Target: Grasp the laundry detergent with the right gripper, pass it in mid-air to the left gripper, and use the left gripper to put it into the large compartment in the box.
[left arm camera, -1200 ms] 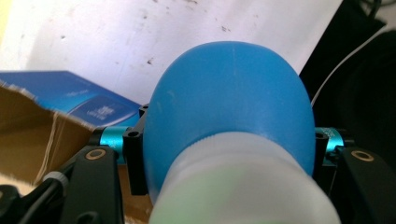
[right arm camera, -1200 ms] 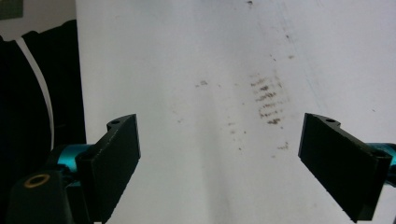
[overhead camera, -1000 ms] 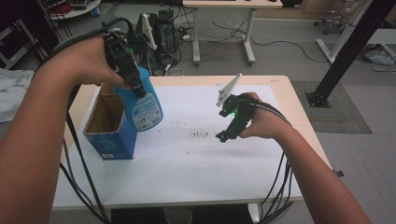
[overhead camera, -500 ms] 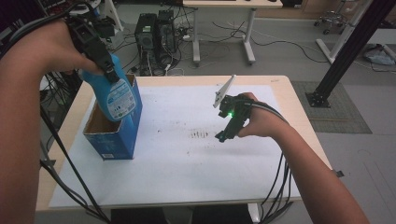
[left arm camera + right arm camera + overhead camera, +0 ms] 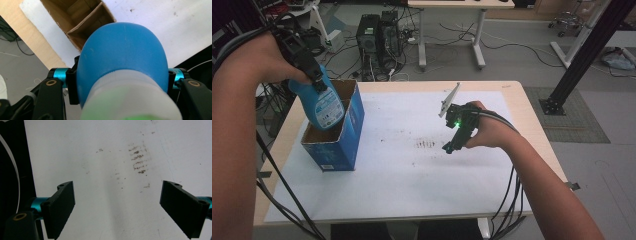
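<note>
A blue bottle (image 5: 324,105) with a white printed label hangs tilted over the open top of a blue cardboard box (image 5: 347,137) at the table's left. Its bottom dips into the opening. My left gripper (image 5: 313,76) is shut on the bottle's upper part. In the left gripper view the bottle (image 5: 122,57) bulges between the jaws, with the box's brown inside (image 5: 82,20) beyond it. My right gripper (image 5: 451,145) hovers over the middle of the white sheet (image 5: 412,185), tilted down. Its jaws (image 5: 117,205) stand open with nothing between them.
Brown smudges (image 5: 426,144) mark the sheet near the right gripper and show as smudges (image 5: 137,160) in its view. The wooden table edge (image 5: 412,86) runs behind. Computer towers (image 5: 379,35) and cables sit on the floor beyond, with a black frame post (image 5: 582,55) at the right.
My left hand has carried the bottle leftward and down, from the box's right side to over its opening. The right gripper has stayed in place.
</note>
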Tool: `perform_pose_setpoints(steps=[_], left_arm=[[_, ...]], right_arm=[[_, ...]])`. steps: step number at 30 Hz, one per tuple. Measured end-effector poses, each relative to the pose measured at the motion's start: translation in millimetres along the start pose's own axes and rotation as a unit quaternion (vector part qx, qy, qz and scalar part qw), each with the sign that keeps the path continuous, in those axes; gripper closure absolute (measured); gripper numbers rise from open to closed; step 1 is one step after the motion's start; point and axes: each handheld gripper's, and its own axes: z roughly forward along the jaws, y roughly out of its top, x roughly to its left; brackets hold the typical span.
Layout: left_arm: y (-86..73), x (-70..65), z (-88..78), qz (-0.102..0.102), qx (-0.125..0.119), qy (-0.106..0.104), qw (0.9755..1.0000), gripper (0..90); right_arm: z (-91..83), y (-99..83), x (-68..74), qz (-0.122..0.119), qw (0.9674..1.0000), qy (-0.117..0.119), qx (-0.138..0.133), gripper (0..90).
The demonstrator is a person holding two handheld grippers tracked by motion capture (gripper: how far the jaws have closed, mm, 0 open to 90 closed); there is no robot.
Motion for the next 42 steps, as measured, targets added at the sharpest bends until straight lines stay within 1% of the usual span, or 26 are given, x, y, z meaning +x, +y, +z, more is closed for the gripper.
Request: perform_pose_setpoints(steps=[3, 4, 5, 10, 11, 12, 14, 15, 17, 19, 20, 22, 23, 24, 25, 26, 27, 28, 30, 31, 32, 33, 34, 35, 42], left_arm=[[-1.0, 5.0, 8.8, -0.001, 0.006, -0.002, 1.0000, 38.3], [-1.0, 5.0, 8.8, -0.001, 0.006, -0.002, 1.0000, 38.3], [-1.7, 6.5, 14.4, -0.001, 0.008, -0.001, 1.0000, 38.3], [-3.5, 9.5, 29.9, 0.001, 0.011, -0.002, 0.9999, 38.3], [-3.5, 9.5, 29.9, 0.001, 0.011, -0.002, 0.9999, 38.3], [-4.7, 11.0, 36.9, -0.001, 0.010, -0.004, 0.9999, 38.3], [-4.7, 11.0, 36.9, -0.001, 0.010, -0.004, 0.9999, 38.3], [-6.6, 11.4, 52.6, 0.001, 0.008, -0.004, 1.0000, 38.3], [-6.9, 11.6, 61.3, 0.006, 0.013, -0.004, 0.9999, 38.3], [-6.8, 11.3, 71.3, 0.005, 0.014, -0.006, 0.9999, 38.3], [-6.8, 11.3, 71.3, 0.005, 0.014, -0.006, 0.9999, 38.3], [-6.4, 11.4, 81.2, 0.006, 0.018, -0.007, 0.9998, 38.3], [-6.2, 11.3, 86.1, 0.004, 0.021, -0.008, 0.9997, 38.3], [-6.2, 11.3, 86.1, 0.004, 0.021, -0.008, 0.9997, 38.3], [-5.3, 11.9, 100.4, 0.010, 0.030, -0.011, 0.9994, 38.3], [-5.0, 12.1, 104.5, 0.014, 0.034, -0.011, 0.9993, 38.3], [-5.0, 12.1, 104.5, 0.014, 0.034, -0.011, 0.9993, 38.3], [-4.7, 12.0, 112.6, 0.013, 0.035, -0.013, 0.9992, 38.3], [-4.7, 11.9, 115.7, 0.013, 0.035, -0.013, 0.9992, 38.3], [-4.6, 11.9, 122.9, 0.014, 0.037, -0.013, 0.9992, 38.3], [-4.6, 11.9, 122.9, 0.014, 0.037, -0.013, 0.9992, 38.3], [-4.9, 12.4, 129.9, 0.015, 0.039, -0.013, 0.9990, 38.3], [-4.9, 12.4, 129.9, 0.015, 0.039, -0.013, 0.9990, 38.3], [-5.6, 12.9, 135.1, 0.013, 0.039, -0.013, 0.9991, 38.3], [-7.9, 13.9, 146.5, 0.011, 0.043, -0.012, 0.9989, 38.3]], right_arm=[[2.0, -1.1, -0.6, 0.002, 1.0000, 0.001, 0.003, 12.0], [2.0, -1.1, -0.6, 0.002, 1.0000, 0.001, 0.003, 12.0], [2.7, -1.3, -0.9, 0.003, 1.0000, 0.000, 0.003, 12.0], [8.4, -0.4, -2.0, 0.003, 1.0000, 0.005, 0.006, 12.0], [8.4, -0.4, -2.0, 0.003, 1.0000, 0.005, 0.006, 12.0], [9.1, 0.4, -2.1, 0.001, 1.0000, 0.005, 0.008, 12.0], [10.2, 1.8, -1.4, 0.000, 0.9999, 0.004, 0.010, 12.0], [12.0, 3.2, -1.1, -0.001, 1.0000, 0.004, 0.009, 12.0], [13.2, 3.4, -1.5, -0.002, 0.9999, 0.005, 0.009, 12.0], [14.0, 3.5, -1.4, -0.001, 0.9999, 0.006, 0.009, 12.0], [14.0, 3.5, -1.4, -0.001, 0.9999, 0.006, 0.009, 12.0], [14.6, 3.8, -1.8, -0.005, 0.9999, 0.006, 0.009, 12.0], [15.0, 3.9, -1.0, -0.001, 0.9999, 0.006, 0.010, 12.0], [15.0, 3.9, -1.0, -0.001, 0.9999, 0.006, 0.010, 12.0], [15.8, 4.0, 0.0, -0.001, 0.9999, 0.006, 0.012, 12.0], [16.2, 3.8, -0.2, -0.004, 0.9999, 0.006, 0.012, 12.0], [16.5, 3.8, -0.2, -0.007, 0.9999, 0.005, 0.011, 12.0], [16.7, 3.7, 0.5, -0.004, 0.9999, 0.007, 0.010, 12.0], [17.0, 3.7, 1.2, -0.001, 0.9999, 0.007, 0.011, 12.0], [18.1, 3.3, 1.0, -0.004, 0.9999, 0.007, 0.011, 12.0], [18.1, 3.3, 1.0, -0.004, 0.9999, 0.007, 0.011, 12.0], [18.5, 2.9, 1.1, -0.002, 0.9999, 0.008, 0.011, 12.0], [18.5, 2.9, 1.1, -0.002, 0.9999, 0.008, 0.011, 12.0], [18.6, 2.7, 0.9, -0.002, 0.9999, 0.009, 0.010, 12.0], [20.6, 3.7, 1.5, -0.002, 0.9999, 0.009, 0.009, 12.0]])
